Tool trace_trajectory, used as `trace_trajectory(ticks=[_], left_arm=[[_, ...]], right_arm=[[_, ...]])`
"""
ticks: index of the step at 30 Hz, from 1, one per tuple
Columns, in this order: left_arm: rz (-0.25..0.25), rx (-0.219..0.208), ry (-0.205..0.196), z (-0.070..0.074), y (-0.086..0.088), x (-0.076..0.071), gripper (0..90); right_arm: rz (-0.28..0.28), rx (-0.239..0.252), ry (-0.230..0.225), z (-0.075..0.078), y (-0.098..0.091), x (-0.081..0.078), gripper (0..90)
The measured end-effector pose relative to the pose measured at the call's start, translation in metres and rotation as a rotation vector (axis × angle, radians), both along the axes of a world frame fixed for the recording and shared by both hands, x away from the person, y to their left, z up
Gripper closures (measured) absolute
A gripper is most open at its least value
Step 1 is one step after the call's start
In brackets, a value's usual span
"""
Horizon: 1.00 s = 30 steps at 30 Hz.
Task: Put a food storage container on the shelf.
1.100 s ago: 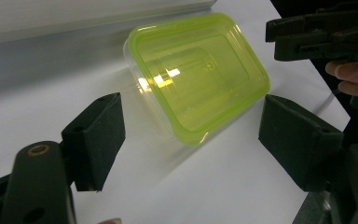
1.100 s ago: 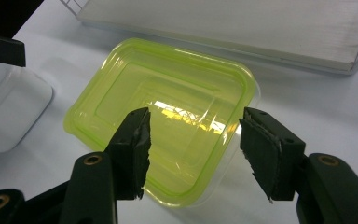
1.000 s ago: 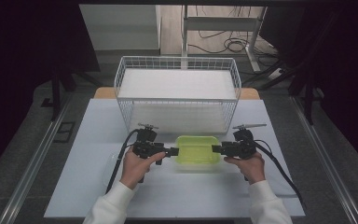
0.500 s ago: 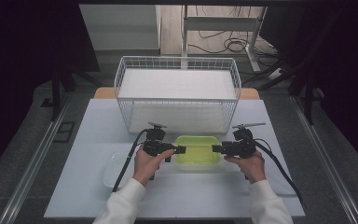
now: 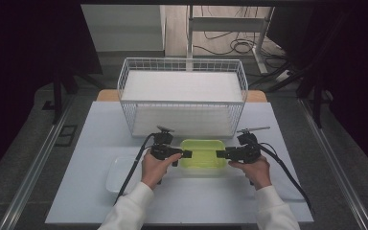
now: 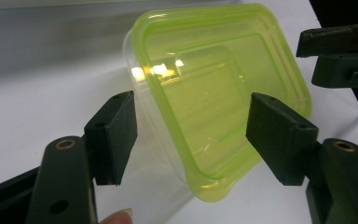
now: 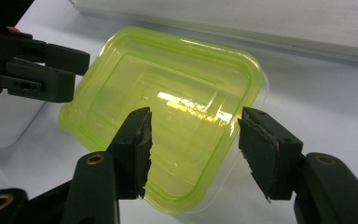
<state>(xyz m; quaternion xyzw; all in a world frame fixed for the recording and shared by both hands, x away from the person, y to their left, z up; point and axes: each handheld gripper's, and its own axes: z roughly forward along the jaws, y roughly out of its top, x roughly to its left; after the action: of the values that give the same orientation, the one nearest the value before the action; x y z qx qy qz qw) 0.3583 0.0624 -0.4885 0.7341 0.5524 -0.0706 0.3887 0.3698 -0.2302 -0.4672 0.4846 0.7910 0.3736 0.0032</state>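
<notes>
A clear plastic container point(image 5: 203, 154) capped with a translucent green lid point(image 6: 214, 98) is seen on the white worktop point(image 5: 86, 143), just in front of the wire basket point(image 5: 182, 96) and between the two tongs. It is judged to be light and thin-walled, with some give in lid and walls, so that a hard squeeze would probably buckle it; the glossy surface is likely slippery. The firmest hold is expected at the raised rim of the lid along the short ends, where lid and tub overlap and the plastic is doubled.

The left tongs point(image 6: 193, 135) are held released, their jaws having just been closing, with the near end of the container between the pads but not pressed by them. The right tongs point(image 7: 193, 151) are likewise held apart, having closed a little, straddling the opposite end without contact.

From the high view, the layout is given: both hands level at the container's ends, the basket behind, and a second clear tray point(image 5: 117, 172) lying at the left hand. The gaps between pads and plastic are revealed by the gripper views, as are the stepped relief and glare on the lid; the opposite tongs are shown farther off in each.
</notes>
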Motion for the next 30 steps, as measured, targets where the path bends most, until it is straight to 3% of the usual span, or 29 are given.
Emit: trace_trajectory(ticks=[3,5,9,15,21,22,24,26,28,30], left_arm=[[-0.007,0.003,0.007,-0.002,0.002,0.002,34.3],[0.014,-0.012,0.03,-0.004,0.001,0.004,35.2],[0.028,-0.02,0.033,-0.007,0.001,0.006,35.8],[0.046,-0.027,0.048,-0.009,0.002,0.008,36.8],[0.03,-0.039,0.067,-0.014,0.003,0.01,39.4],[0.039,-0.064,0.078,-0.015,0.002,0.011,40.3],[0.022,-0.071,0.088,-0.017,0.003,0.012,42.6],[0.012,-0.099,0.102,-0.019,0.003,0.013,47.4],[0.01,-0.114,0.105,-0.019,0.003,0.013,50.0],[0.016,-0.098,0.108,-0.019,0.001,0.013,54.4]], right_arm=[[-0.006,-0.005,0.0,-0.002,0.001,0.001,45.4],[-0.016,0.002,0.0,-0.003,0.001,0.002,46.6],[-0.026,0.008,-0.001,-0.003,0.001,0.004,47.0],[-0.054,-0.024,0.002,-0.004,-0.001,0.006,46.9],[-0.055,-0.042,0.042,-0.015,0.001,0.01,49.6],[-0.064,0.015,0.083,-0.018,-0.004,0.012,52.5],[-0.074,0.01,0.096,-0.02,-0.008,0.013,55.6],[-0.077,0.08,0.139,-0.024,-0.013,0.014,61.9],[-0.074,0.085,0.147,-0.024,-0.014,0.015,65.0],[-0.067,0.087,0.154,-0.024,-0.013,0.014,66.6]])
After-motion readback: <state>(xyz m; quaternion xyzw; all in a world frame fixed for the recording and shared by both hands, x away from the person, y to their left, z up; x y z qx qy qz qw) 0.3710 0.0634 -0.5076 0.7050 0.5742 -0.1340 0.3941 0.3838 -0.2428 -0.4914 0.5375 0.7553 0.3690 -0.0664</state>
